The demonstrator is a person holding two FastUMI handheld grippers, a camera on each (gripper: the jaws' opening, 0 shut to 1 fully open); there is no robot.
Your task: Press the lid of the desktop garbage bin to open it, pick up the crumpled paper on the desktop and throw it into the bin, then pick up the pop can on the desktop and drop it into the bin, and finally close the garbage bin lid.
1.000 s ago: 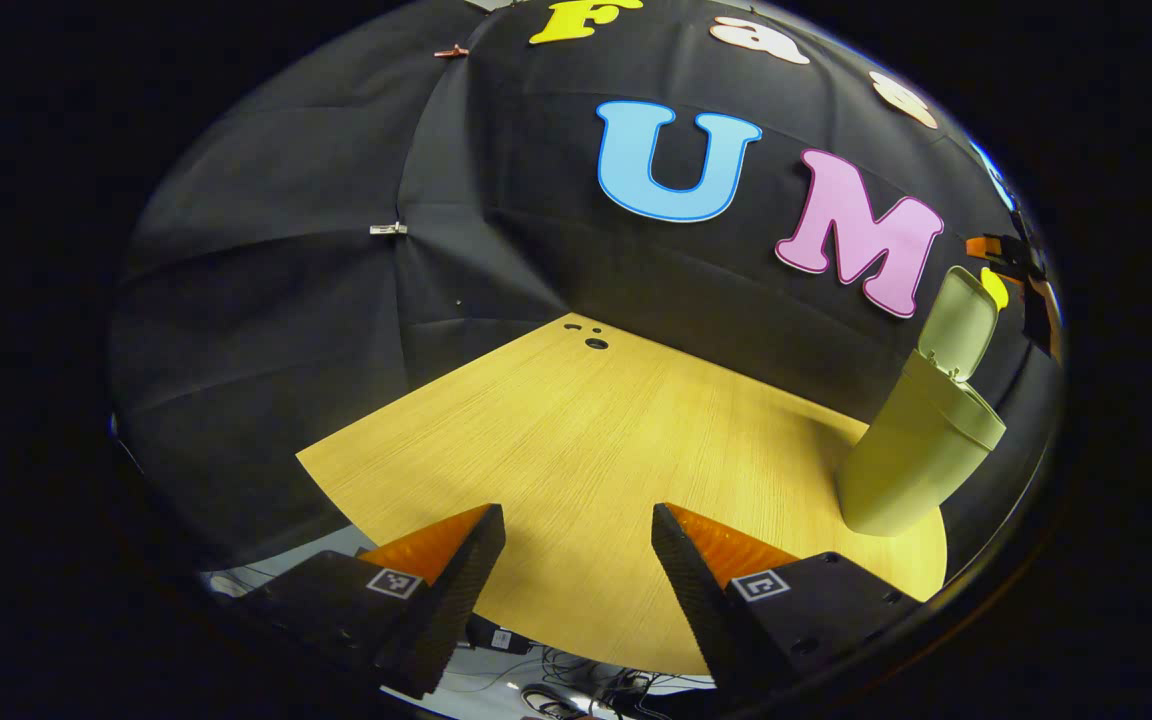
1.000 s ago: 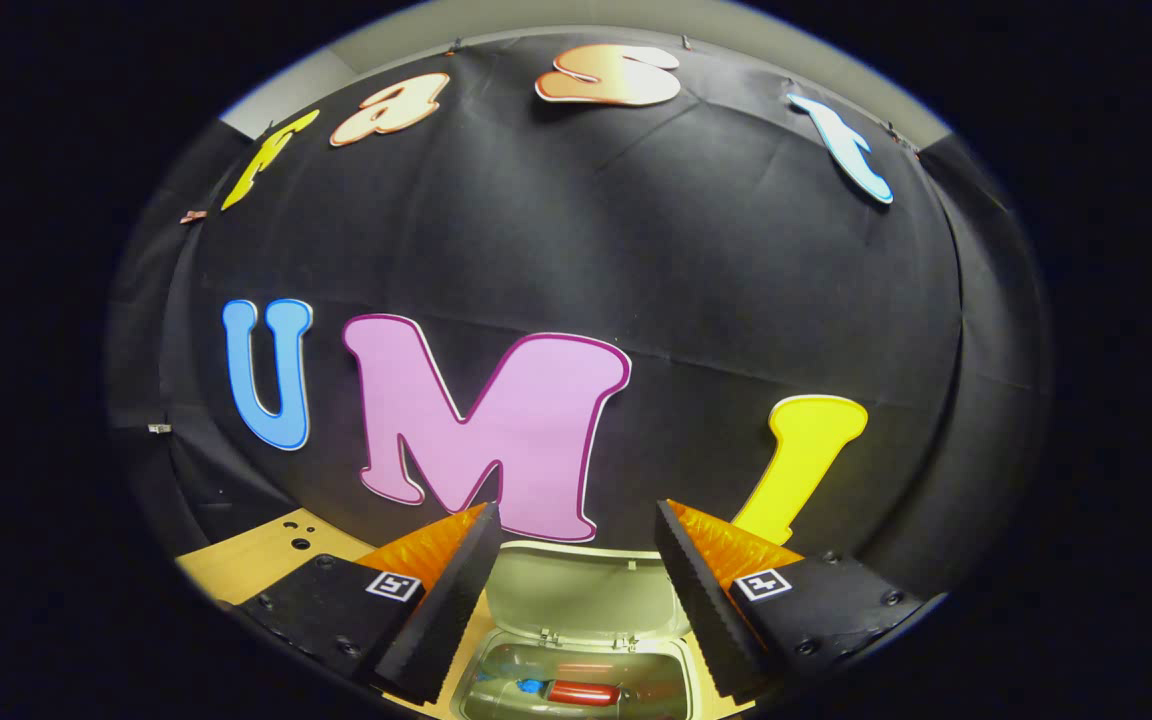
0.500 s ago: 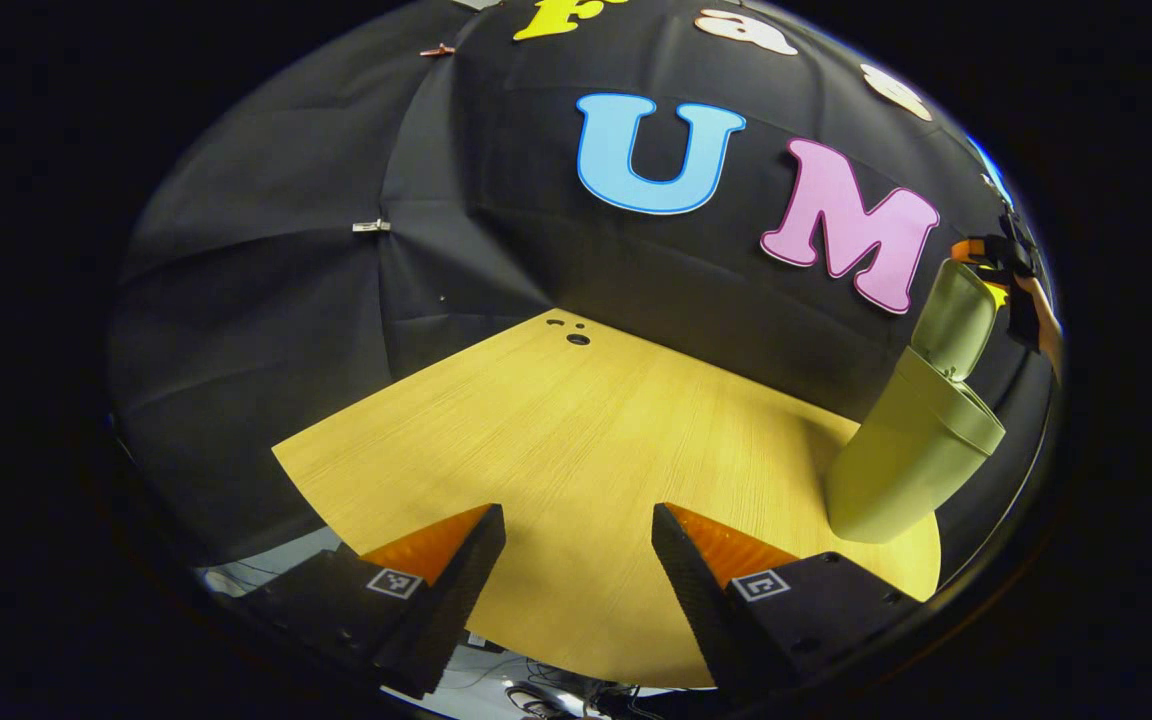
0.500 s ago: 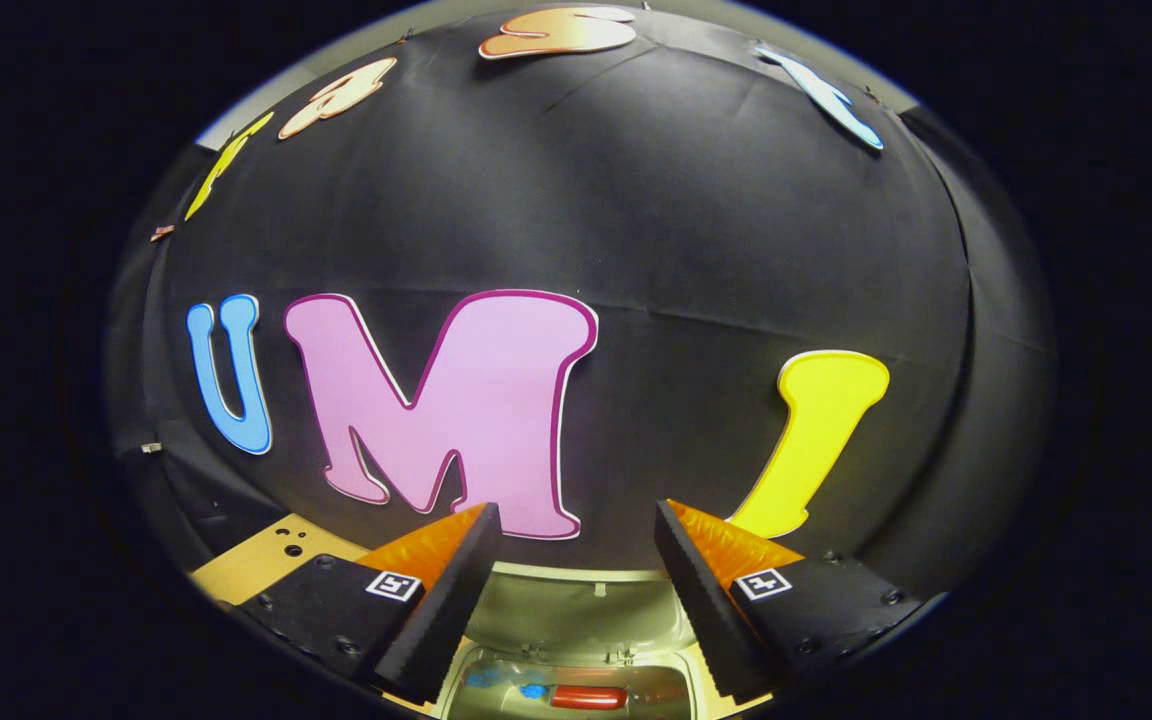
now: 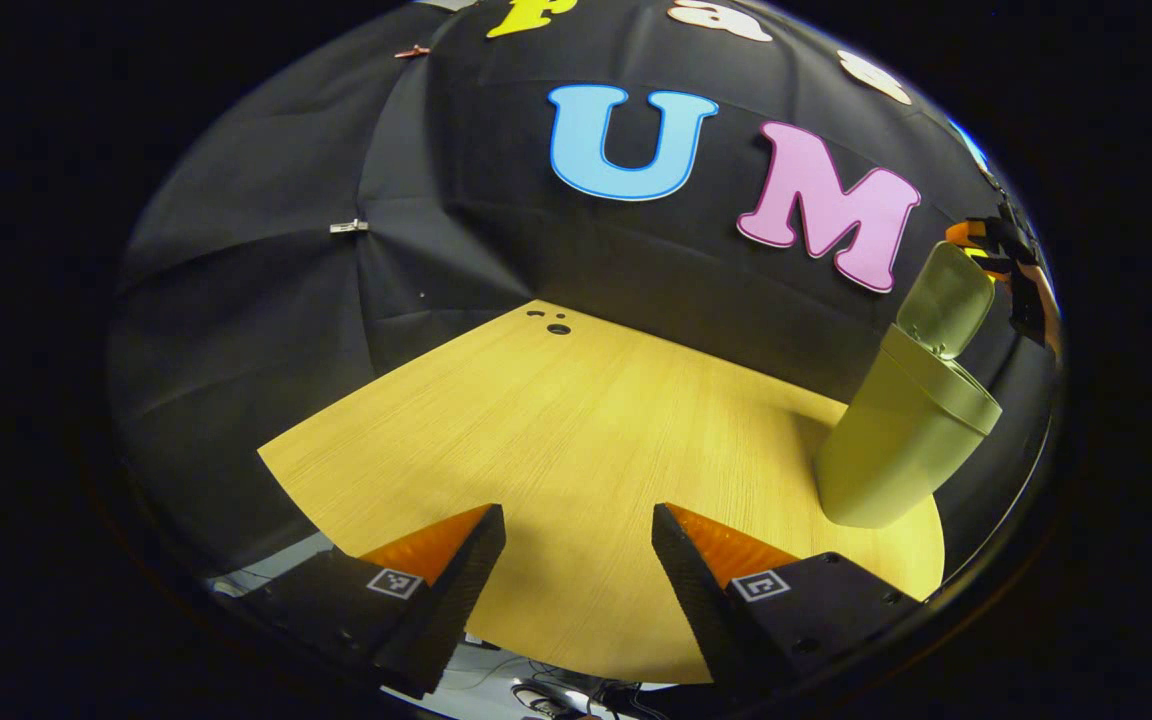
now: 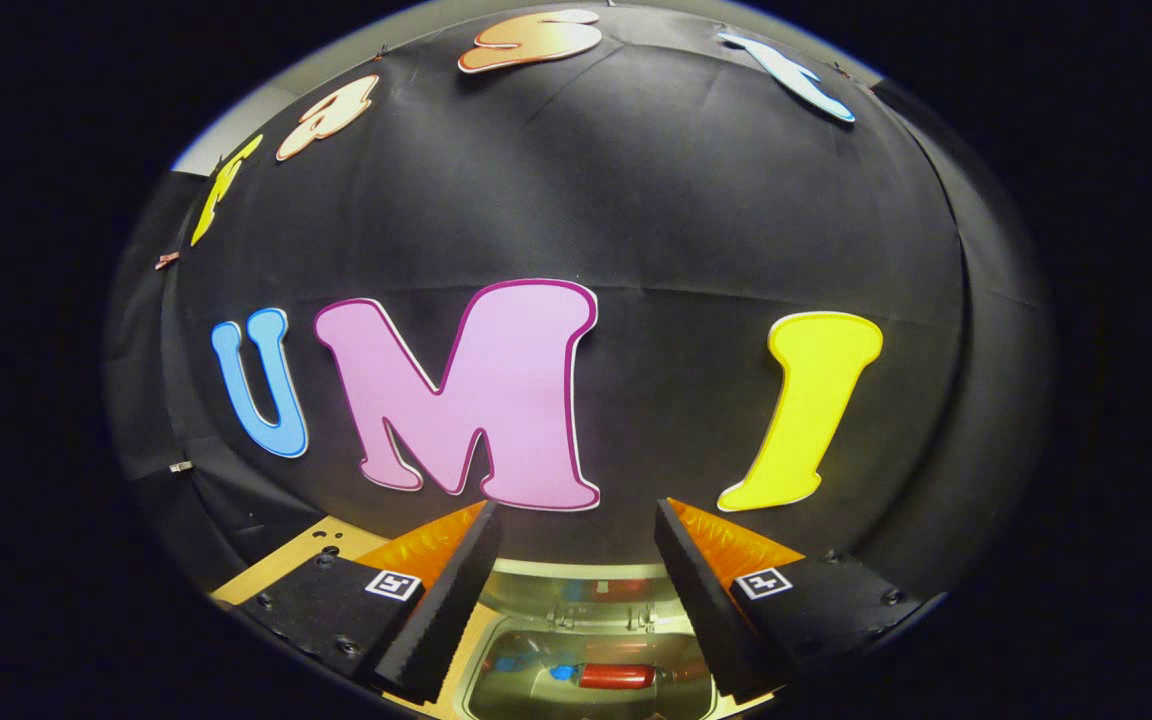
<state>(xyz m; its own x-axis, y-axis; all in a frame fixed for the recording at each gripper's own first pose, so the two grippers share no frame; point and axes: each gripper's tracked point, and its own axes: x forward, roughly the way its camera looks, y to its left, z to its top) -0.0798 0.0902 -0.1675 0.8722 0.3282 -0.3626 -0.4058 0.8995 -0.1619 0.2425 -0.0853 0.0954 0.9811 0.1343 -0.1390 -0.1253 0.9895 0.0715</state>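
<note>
Right gripper (image 6: 576, 590) wide open, empty (above bin (image 6: 591, 680)); left gripper (image 5: 576, 590) likewise

The left gripper view looks from the near edge across the bench (image 5: 576, 430) toward the back wall, the bin (image 5: 901, 430) far right. The right gripper view hovers close above that bin (image 6: 591, 680), facing the wall.

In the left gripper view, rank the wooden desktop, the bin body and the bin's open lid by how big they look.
1. Wooden desktop, by far the largest.
2. Bin body, standing at the desktop's right edge.
3. Open lid, smallest; it tips up behind the bin and is seen partly edge-on, so its true size may be larger than it looks.
</note>
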